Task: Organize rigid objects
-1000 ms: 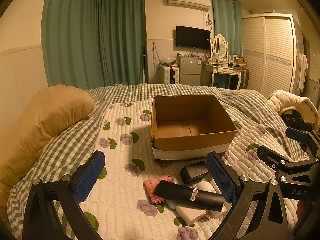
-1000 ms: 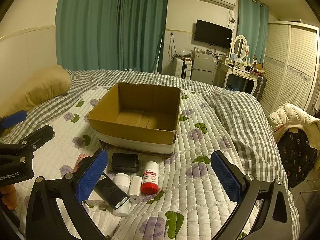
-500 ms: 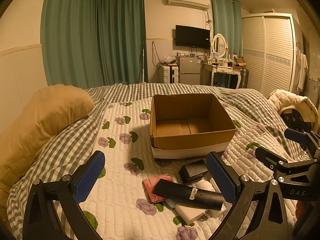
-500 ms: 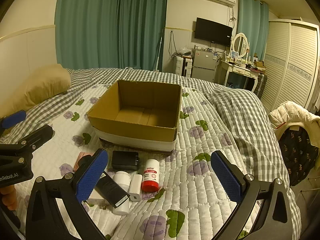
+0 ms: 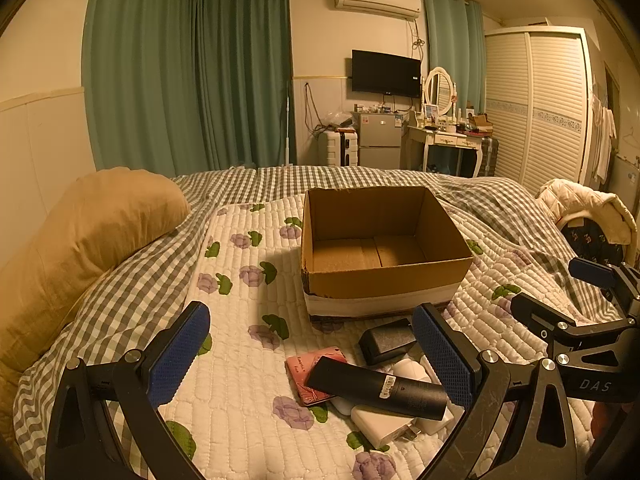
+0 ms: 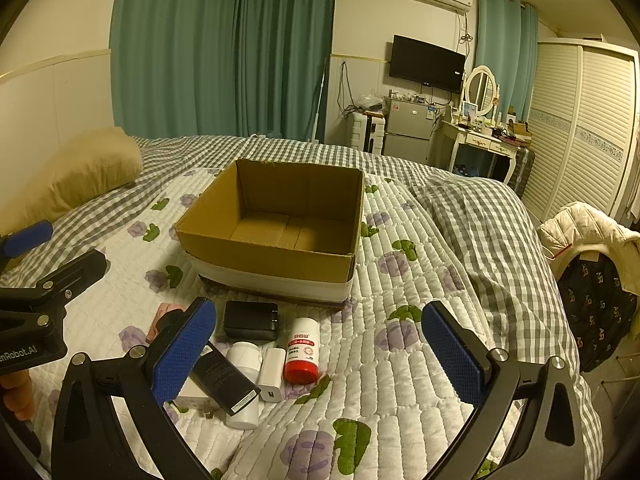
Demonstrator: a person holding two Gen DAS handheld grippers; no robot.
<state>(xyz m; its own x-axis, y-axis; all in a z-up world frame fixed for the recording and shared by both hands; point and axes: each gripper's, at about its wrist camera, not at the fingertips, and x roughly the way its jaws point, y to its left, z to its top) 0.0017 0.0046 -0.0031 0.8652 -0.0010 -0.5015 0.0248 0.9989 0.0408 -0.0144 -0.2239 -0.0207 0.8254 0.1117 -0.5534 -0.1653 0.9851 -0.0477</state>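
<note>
An empty open cardboard box (image 5: 384, 276) (image 6: 276, 258) sits on the quilted bed. In front of it lies a small pile: a black tube (image 5: 376, 388) (image 6: 224, 378), a pink card case (image 5: 308, 372), a black charger (image 5: 386, 340) (image 6: 250, 320), a white bottle with a red cap (image 6: 303, 350), a white bottle (image 6: 244, 360) and white adapters (image 5: 382, 424) (image 6: 272, 374). My left gripper (image 5: 312, 360) is open above the pile's left side. My right gripper (image 6: 320, 354) is open above the pile's right side. Both are empty.
A tan pillow (image 5: 80, 240) lies at the bed's left. A chair with a white jacket (image 6: 588, 240) stands right of the bed. A dresser, small fridge and wardrobe line the far wall.
Both views have shifted very slightly; the objects and box lie as before. Both grippers stay open.
</note>
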